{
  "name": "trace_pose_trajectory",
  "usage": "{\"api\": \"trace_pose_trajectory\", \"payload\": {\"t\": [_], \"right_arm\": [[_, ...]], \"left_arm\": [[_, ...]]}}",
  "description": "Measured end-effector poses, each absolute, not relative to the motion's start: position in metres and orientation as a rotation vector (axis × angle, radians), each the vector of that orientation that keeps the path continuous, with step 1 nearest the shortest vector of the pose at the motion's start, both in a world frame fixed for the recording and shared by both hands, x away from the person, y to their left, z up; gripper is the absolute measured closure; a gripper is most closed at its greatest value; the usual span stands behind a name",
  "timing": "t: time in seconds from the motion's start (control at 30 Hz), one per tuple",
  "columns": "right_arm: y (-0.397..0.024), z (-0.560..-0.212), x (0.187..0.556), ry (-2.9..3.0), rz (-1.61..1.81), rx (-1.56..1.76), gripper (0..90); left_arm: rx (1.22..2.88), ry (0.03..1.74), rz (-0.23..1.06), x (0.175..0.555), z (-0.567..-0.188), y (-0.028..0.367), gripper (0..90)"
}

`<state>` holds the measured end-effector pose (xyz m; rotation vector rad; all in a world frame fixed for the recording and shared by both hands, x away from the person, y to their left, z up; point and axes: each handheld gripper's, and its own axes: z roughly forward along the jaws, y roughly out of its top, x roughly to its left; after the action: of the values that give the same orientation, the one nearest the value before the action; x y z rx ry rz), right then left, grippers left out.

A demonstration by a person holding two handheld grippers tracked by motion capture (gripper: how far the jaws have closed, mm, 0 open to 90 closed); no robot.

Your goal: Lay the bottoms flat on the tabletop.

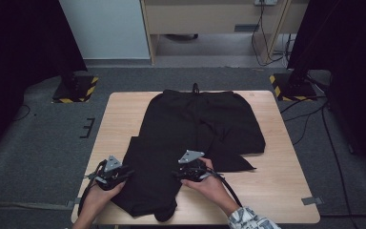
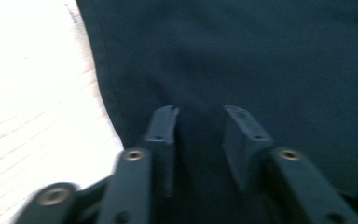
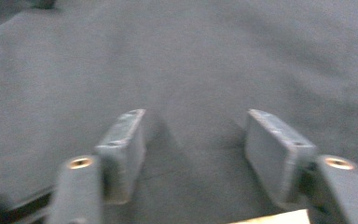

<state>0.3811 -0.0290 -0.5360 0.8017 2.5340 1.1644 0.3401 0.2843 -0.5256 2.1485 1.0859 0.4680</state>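
Note:
A pair of black trousers [image 1: 195, 126] lies flat on the wooden table [image 1: 119, 119], waistband and drawstring at the far edge, one leg reaching the near edge. My left gripper [image 1: 127, 172] rests at the left hem of that leg. In the left gripper view its jaws [image 2: 199, 116] stand apart, low over the dark cloth [image 2: 261, 56] just inside its edge, with bare wood [image 2: 28, 93] beside it. My right gripper [image 1: 177, 174] sits at the leg's right side; its jaws [image 3: 196, 121] are spread wide over the cloth [image 3: 191, 56], pressing on nothing.
Two stand bases with yellow-black stripes [image 1: 76, 89] [image 1: 293, 86] sit on the grey carpet beyond the table's far corners. Cables [image 1: 314, 119] run across the floor at the right. Bare tabletop [image 1: 276, 181] lies right of the trousers.

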Motion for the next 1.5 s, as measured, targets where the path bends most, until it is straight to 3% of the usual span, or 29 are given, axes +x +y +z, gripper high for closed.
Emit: {"api": "trace_pose_trajectory", "payload": {"t": [0.17, 0.37, 0.63, 0.97, 1.07, 1.17, 1.23, 1.37, 1.43, 1.5], "right_arm": [[-0.026, -0.534, 0.375, 2.568, 1.181, 0.758, 69.5], [-0.024, -0.534, 0.375, 2.57, 1.195, 0.754, 87.5], [-0.022, -0.534, 0.368, 2.579, 1.193, 0.734, 90.0], [-0.019, -0.528, 0.34, 2.697, 1.233, 0.594, 90.0], [-0.022, -0.519, 0.341, 2.65, 1.3, 0.585, 81.1], [-0.02, -0.517, 0.352, 2.602, 1.276, 0.656, 61.1], [-0.016, -0.519, 0.359, 2.594, 1.244, 0.688, 51.4], [-0.01, -0.528, 0.366, 2.625, 1.205, 0.723, 40.1], [-0.008, -0.533, 0.367, 2.635, 1.195, 0.724, 38.3], [-0.007, -0.534, 0.367, 2.628, 1.207, 0.724, 41.9]], "left_arm": [[2.17, 1.068, 0.441, 0.337, -0.524, 0.283, 81.2], [2.15, 1.072, 0.401, 0.337, -0.525, 0.289, 87.1], [2.18, 1.068, 0.401, 0.332, -0.522, 0.29, 88.1], [2.25, 1.02, 0.369, 0.296, -0.515, 0.299, 87.6], [2.195, 1.058, 0.452, 0.299, -0.505, 0.306, 73.4], [2.105, 1.106, 0.535, 0.317, -0.498, 0.308, 53.7], [2.089, 1.12, 0.551, 0.332, -0.501, 0.304, 45.8], [2.109, 1.136, 0.484, 0.353, -0.518, 0.293, 46.5], [2.138, 1.141, 0.477, 0.356, -0.524, 0.289, 48.9], [2.147, 1.125, 0.479, 0.354, -0.525, 0.287, 58.4]]}}
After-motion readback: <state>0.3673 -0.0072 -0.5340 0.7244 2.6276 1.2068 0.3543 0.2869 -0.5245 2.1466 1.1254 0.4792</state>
